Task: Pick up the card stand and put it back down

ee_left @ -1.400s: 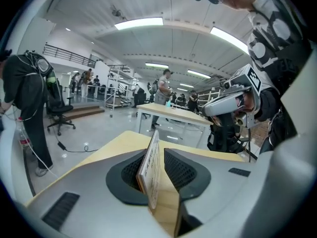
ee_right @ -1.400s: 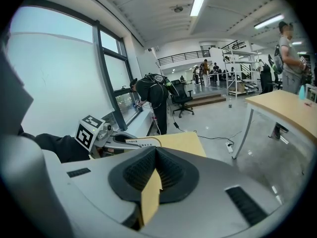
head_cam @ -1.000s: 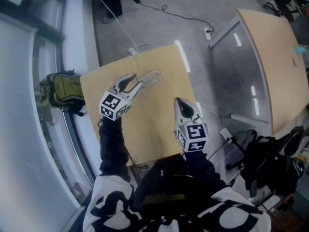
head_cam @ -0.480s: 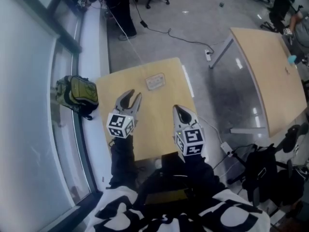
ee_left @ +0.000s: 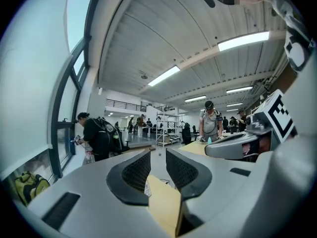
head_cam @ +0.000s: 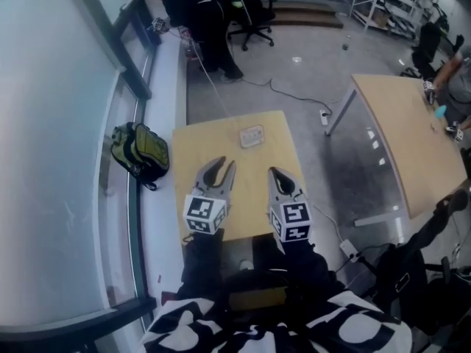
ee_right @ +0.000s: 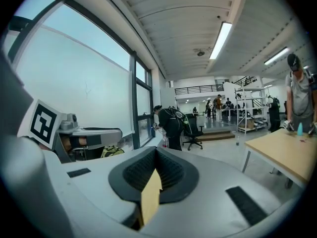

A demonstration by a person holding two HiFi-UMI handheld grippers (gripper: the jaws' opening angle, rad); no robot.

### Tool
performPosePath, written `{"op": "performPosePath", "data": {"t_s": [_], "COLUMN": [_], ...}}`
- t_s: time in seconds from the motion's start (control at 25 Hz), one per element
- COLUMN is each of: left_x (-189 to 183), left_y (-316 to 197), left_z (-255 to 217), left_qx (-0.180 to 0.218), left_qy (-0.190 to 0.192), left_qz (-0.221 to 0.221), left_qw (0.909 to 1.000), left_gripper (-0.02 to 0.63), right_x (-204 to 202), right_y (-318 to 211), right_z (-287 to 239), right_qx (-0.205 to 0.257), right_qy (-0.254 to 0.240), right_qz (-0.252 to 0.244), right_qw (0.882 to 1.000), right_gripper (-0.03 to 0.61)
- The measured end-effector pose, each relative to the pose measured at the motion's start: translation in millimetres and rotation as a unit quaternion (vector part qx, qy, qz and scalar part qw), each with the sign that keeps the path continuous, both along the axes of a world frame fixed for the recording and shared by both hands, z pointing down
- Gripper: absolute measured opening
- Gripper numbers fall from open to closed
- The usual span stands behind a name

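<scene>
Grippers drawn back, card stand left lying on the table

The left gripper is held partly open, its jaws just narrowed on nothing. The card stand is seen flat near the far edge of the wooden table, and the right gripper is kept closed and empty. The retreat is best kept high, so the stand is not brushed. A second ago the left gripper was just beside the stand; now both are well apart from it.

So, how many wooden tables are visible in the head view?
2. The small table is in the middle, with the card stand near its far edge; the large table is at the right. Others may be outside the view.
</scene>
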State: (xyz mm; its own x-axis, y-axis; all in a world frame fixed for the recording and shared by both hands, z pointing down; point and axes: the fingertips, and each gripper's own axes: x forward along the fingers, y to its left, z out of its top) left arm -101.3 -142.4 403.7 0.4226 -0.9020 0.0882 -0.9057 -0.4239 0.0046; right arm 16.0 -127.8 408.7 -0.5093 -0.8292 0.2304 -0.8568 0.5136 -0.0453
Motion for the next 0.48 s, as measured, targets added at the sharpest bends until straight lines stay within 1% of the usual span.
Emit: {"op": "performPosePath", "data": {"t_s": [0.08, 0.2, 0.32, 0.4, 0.48], "left_x": [1.5, -1.7, 0.3, 6.2, 12.2], "left_y": [17.6, 34.5, 50.2, 60.6, 69.0], "left_z": [-17.3, -27.5, -18.8, -15.3, -18.2], "left_qx": [0.013, 0.019, 0.004, -0.002, 0.002], "left_qy": [0.008, 0.025, 0.031, 0.025, 0.021], "left_qz": [-0.005, -0.036, -0.067, -0.075, -0.076], "left_qw": [0.9999, 0.9988, 0.9972, 0.9969, 0.9969], "left_gripper": [0.093, 0.009, 0.006, 0.006, 0.006], "right_x": [-1.5, -5.7, -10.2, -15.2, -20.5], "right_y": [13.1, 24.3, 36.9, 47.9, 59.4], "right_z": [-11.8, -20.4, -27.3, -37.0, -45.4], "right_qx": [0.014, 0.03, 0.043, 0.056, 0.063], "right_qy": [0.001, 0.003, 0.002, 0.0, -0.003], "right_qz": [-0.002, -0.012, -0.022, -0.026, -0.03], "right_qw": [1.0, 0.999, 0.999, 0.998, 0.998], "right_gripper": [0.018, 0.018, 0.017, 0.017, 0.016]}}
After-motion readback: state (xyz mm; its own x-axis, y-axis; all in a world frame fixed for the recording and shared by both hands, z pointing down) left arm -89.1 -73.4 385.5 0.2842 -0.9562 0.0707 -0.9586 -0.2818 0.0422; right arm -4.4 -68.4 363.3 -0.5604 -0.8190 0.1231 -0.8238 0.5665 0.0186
